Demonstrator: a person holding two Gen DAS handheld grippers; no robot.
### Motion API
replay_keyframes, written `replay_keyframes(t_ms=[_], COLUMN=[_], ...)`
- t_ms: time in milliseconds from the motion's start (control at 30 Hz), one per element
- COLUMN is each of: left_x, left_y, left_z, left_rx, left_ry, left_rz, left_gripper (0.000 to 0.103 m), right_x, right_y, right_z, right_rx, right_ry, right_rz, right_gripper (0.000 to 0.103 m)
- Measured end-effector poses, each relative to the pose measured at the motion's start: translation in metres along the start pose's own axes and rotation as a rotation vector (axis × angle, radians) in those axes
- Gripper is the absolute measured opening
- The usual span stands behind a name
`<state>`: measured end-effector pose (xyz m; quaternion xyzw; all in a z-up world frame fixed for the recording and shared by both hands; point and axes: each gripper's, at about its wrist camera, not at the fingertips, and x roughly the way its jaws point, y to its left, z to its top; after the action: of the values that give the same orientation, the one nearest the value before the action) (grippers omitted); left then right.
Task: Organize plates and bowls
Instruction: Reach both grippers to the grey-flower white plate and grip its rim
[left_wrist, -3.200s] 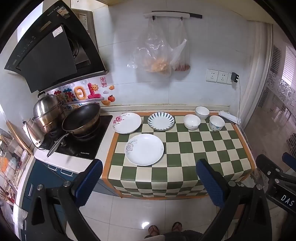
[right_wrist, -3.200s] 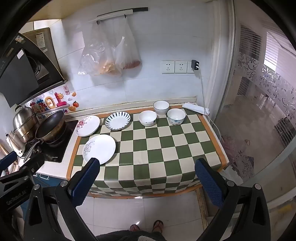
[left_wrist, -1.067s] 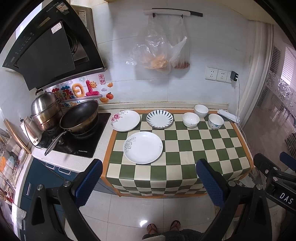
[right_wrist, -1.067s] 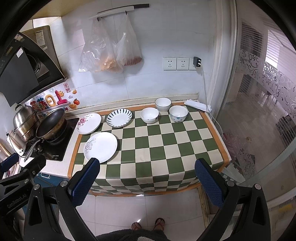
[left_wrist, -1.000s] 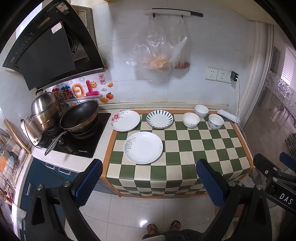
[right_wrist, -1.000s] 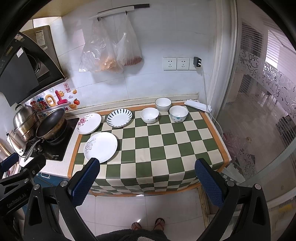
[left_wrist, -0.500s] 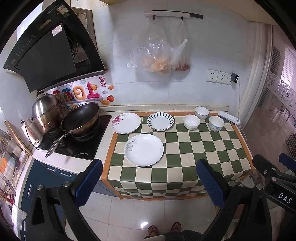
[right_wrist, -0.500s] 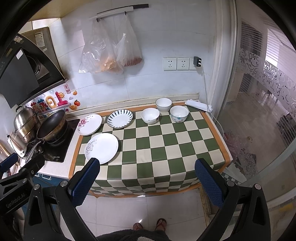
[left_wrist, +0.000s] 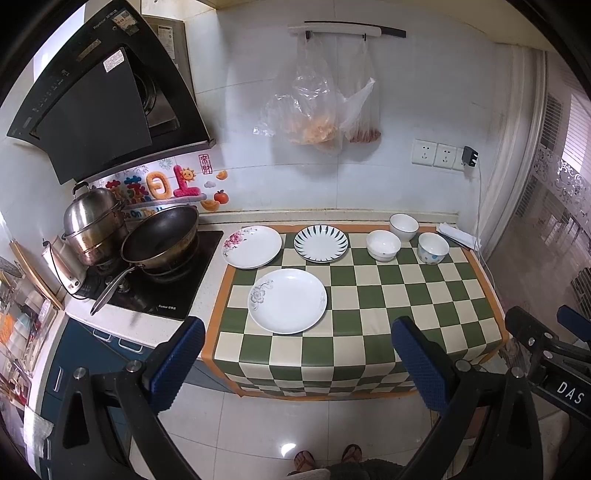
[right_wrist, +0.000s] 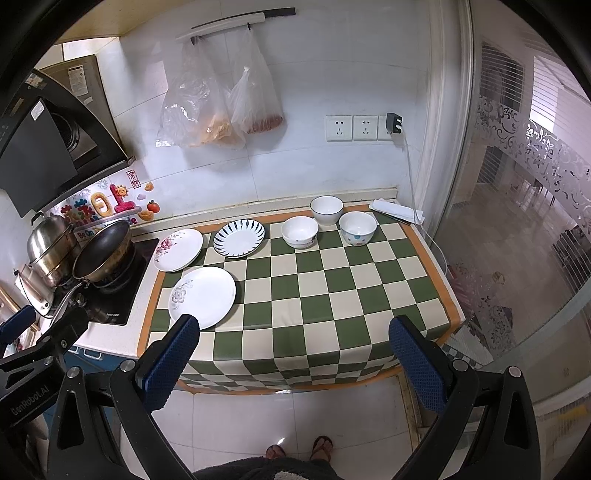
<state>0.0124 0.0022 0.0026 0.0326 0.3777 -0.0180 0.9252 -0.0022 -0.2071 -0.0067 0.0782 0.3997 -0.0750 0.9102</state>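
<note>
Opening step, nothing lifted: left gripper (left_wrist: 297, 349) and right gripper (right_wrist: 293, 349), jaws apart, well short of plates (left_wrist: 287, 301) and bowls (right_wrist: 299, 231); next, approach one.

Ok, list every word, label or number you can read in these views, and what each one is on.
"DAS": label on the right gripper body, cut off at the frame edge.
"GenRobot.AI": on the left gripper body.
"10": wall stickers behind the stove.
Range hood labels: too small to read.
Cooktop brand print: too blurred to read.
</note>
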Motion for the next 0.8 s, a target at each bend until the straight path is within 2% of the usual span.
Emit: replay_keyframes(t_ms=[167,267,467,700,800], left_x=[0.011,0.030,0.096,0.202,0.253], left_y=[-0.004,-0.004,0.010,0.050,0.072], left_z=[0.000,0.000,0.000,-0.009,-0.011], left_rx=[-0.015,-0.038,-0.084,-0.130,-0.162], left_ry=[-0.005,-0.011,0.062,0.310,0.402], left_rz=[0.032,0.067,0.166,0.156,0.123], left_gripper=[0.103,0.103,0.103,0.103,0.103], right_x=[0.010,0.030,0.116,0.250,0.306], right_y=[-0.007,-0.011,-0.007,0.027,0.042], right_z=[0.004,0.007,0.011,0.009,0.009], right_rx=[0.011,0.017,0.017,-0.003,0.018], right_ry=[-0.013,-0.031,0.122,0.307,0.370], right_rz=[0.021,0.098,0.252,0.297,0.307], right_gripper=[0.103,0.103,0.103,0.103,0.103])
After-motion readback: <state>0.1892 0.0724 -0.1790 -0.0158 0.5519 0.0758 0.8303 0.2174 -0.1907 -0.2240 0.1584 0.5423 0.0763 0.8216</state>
